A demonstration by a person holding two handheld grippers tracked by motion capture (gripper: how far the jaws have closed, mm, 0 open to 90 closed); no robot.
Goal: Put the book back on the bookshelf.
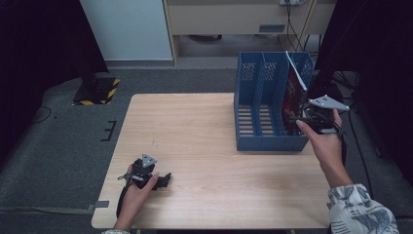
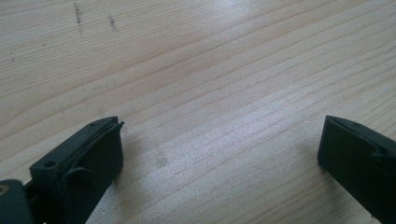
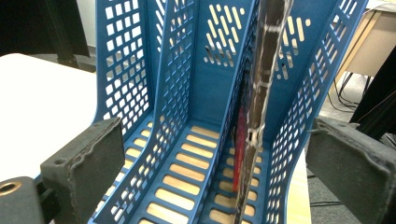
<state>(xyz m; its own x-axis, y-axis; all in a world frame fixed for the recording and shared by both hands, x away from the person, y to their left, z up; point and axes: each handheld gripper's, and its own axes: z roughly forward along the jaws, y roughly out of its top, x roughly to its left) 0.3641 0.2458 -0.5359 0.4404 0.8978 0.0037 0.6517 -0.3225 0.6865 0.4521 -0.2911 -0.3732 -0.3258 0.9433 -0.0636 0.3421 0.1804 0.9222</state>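
A blue slotted file rack (image 1: 265,141) stands on the right part of the wooden table (image 1: 195,122). A thin red-covered book (image 1: 293,95) stands upright in its rightmost compartment, leaning on a divider; the right gripper view shows the book's (image 3: 261,93) edge inside the rack (image 3: 187,93). My right gripper (image 1: 293,118) hovers at the rack's open front, open, its jaws wide apart on either side of the book and apart from it (image 3: 215,172). My left gripper (image 1: 165,180) rests low on the table near the front left, open and holding nothing (image 2: 222,149).
Bare wood (image 2: 210,70) lies under the left gripper. A black and yellow striped floor block (image 1: 97,90) sits beyond the table's left far corner. A pale cabinet (image 1: 234,17) and cables stand behind the rack. Dark curtains flank both sides.
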